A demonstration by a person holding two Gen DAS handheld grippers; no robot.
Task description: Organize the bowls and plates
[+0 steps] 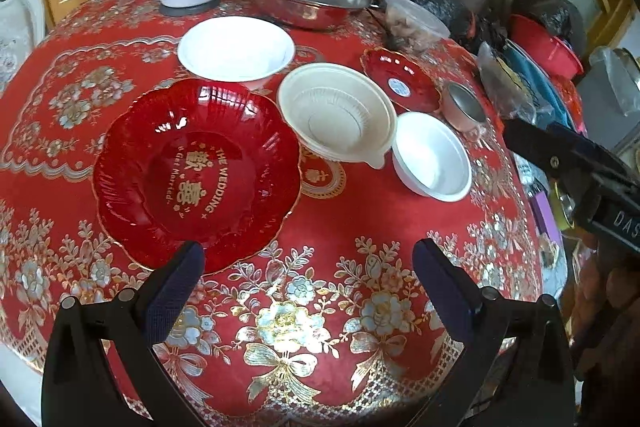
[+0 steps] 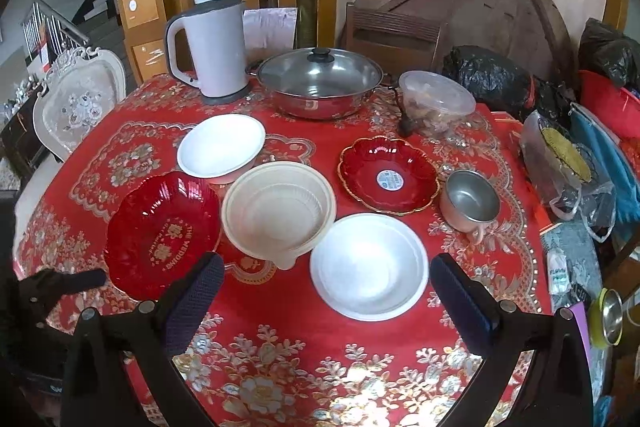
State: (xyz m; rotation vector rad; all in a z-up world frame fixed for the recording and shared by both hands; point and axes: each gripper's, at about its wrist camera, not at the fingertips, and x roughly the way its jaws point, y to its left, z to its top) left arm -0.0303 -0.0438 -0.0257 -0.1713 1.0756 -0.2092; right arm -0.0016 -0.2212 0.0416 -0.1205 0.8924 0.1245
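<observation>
Five loose dishes sit spread across the red-clothed tabletop (image 2: 304,311), none stacked yet, so the sorting looks to be at its very start. The large red plate (image 1: 196,175) with gold wedding lettering lies nearest the left gripper (image 1: 308,291), whose fingers are spread wide with nothing between them, hovering just short of the plate's near rim, likely placed to take that plate first. The right gripper (image 2: 326,303) is equally wide open and empty, its fingers bracketing the near white bowl (image 2: 370,265) in its own view, which suggests that bowl is its target.

Between these two sits the cream bowl (image 2: 280,209), ribbed inside and empty, its rim just beside both the red plate and the near white bowl. Behind it stands a second white bowl (image 2: 222,147), also empty, and to the right the small red plate (image 2: 390,175) with a round sticker at its centre. A metal cup (image 2: 470,199) just beside that plate is empty.

At the back, the lidded steel pot (image 2: 318,83) shows nothing inside through its glass lid, while the clear lidded tub (image 2: 436,103) holds brownish food I cannot identify. A white kettle (image 2: 212,51) stands at the far left.
</observation>
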